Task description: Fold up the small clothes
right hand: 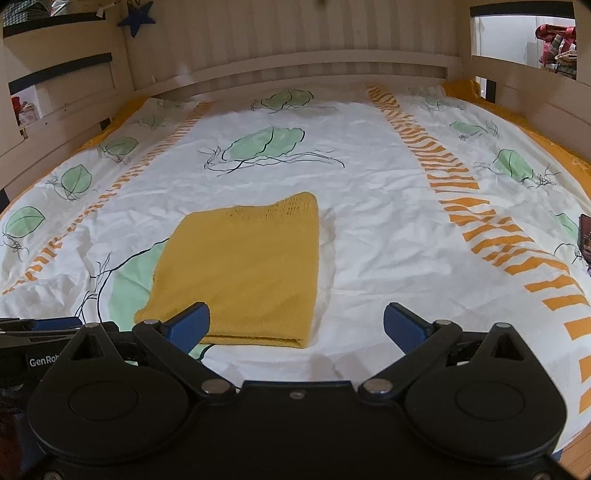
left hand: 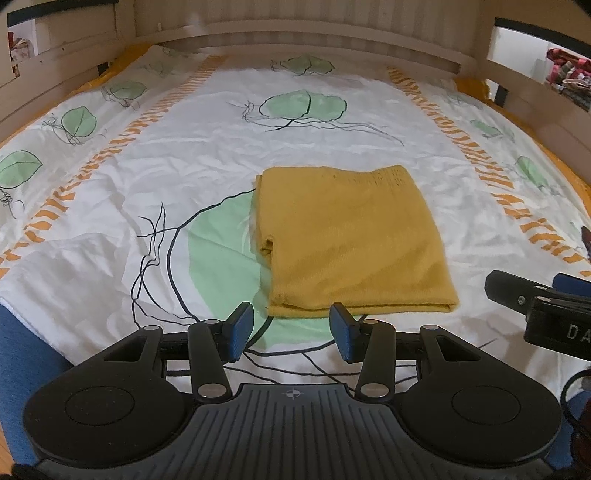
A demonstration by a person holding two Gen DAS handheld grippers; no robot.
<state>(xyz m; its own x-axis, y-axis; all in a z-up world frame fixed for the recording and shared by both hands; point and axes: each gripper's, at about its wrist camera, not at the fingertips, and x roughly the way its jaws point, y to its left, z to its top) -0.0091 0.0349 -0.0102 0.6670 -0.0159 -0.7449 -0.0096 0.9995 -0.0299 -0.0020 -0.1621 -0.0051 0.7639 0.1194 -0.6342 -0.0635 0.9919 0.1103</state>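
I see one yellow knit garment (left hand: pixel 351 236), folded into a flat, roughly square packet, lying on the bed's cover (left hand: pixel 207 155) a little in front of both claws, with its near folded edge toward me and an open-knit band along its far edge. Part of it overlaps a large green leaf print (left hand: pixel 221 251) on the cover. From the left wrist view, my left claw (left hand: pixel 291 332) hangs just short of the garment's near edge, its two blue pads apart and nothing between them. In the right wrist view, my right claw (right hand: pixel 297 326) stands wider apart, also empty; its left pad sits in front of the garment's near left corner in the picture, but I cannot tell whether it touches the cloth. The cover is white and creased, printed with green leaves outlined in dark lines and with two bands of orange dashes (right hand: pixel 476 218) running away from me. An orange sheet (right hand: pixel 554 147) shows at the bed's edges. A pale wooden frame (left hand: pixel 295 40) with slatted rails closes in the bed on the far side and both flanks. A dark blue star (right hand: pixel 136 18) hangs at the upper left of the right wrist view, and a small dark object (right hand: pixel 585 236) lies at the bed's right edge.
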